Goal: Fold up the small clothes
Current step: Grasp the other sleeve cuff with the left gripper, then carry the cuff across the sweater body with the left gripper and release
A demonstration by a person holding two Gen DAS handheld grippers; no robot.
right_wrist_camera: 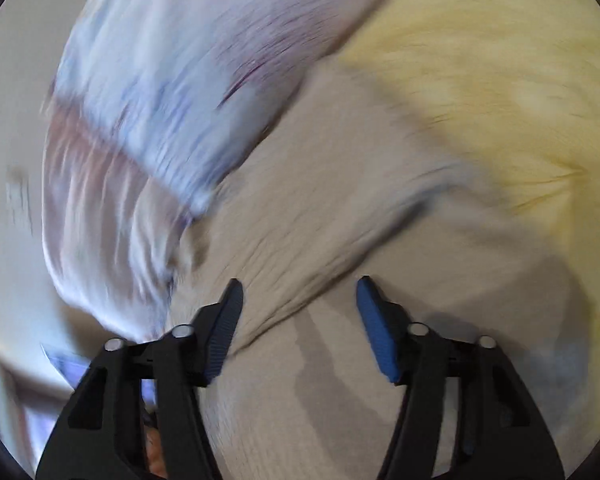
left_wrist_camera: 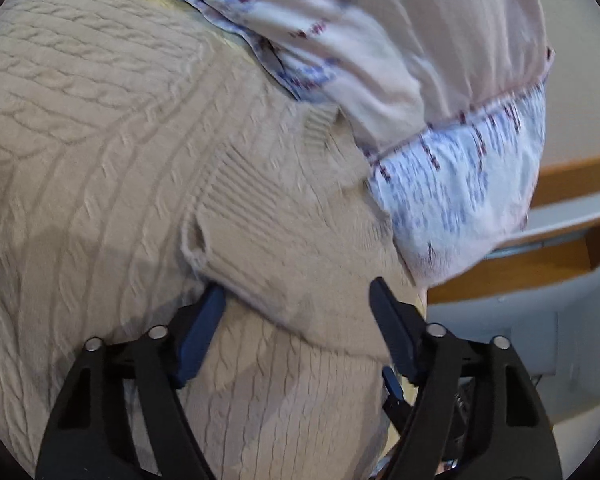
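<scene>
A beige cable-knit sweater (left_wrist_camera: 100, 140) lies spread out and fills most of the left wrist view. Its ribbed edge (left_wrist_camera: 236, 184) is folded over just ahead of my left gripper (left_wrist_camera: 296, 312). That gripper's jaws stand apart with the folded edge between them; the left fingertip (left_wrist_camera: 208, 312) is tucked against the fold, and I see no squeeze on the cloth. In the blurred right wrist view the same sweater (right_wrist_camera: 340, 220) lies under my right gripper (right_wrist_camera: 300, 304), which is open with nothing pinched.
A pale blue and pink patterned bedding piece (left_wrist_camera: 380, 60) rests against the sweater's far side, also blurred (right_wrist_camera: 160, 100). A yellow sheet (right_wrist_camera: 500, 80) lies beyond the sweater. Wooden furniture (left_wrist_camera: 572, 180) stands off the bed's right edge.
</scene>
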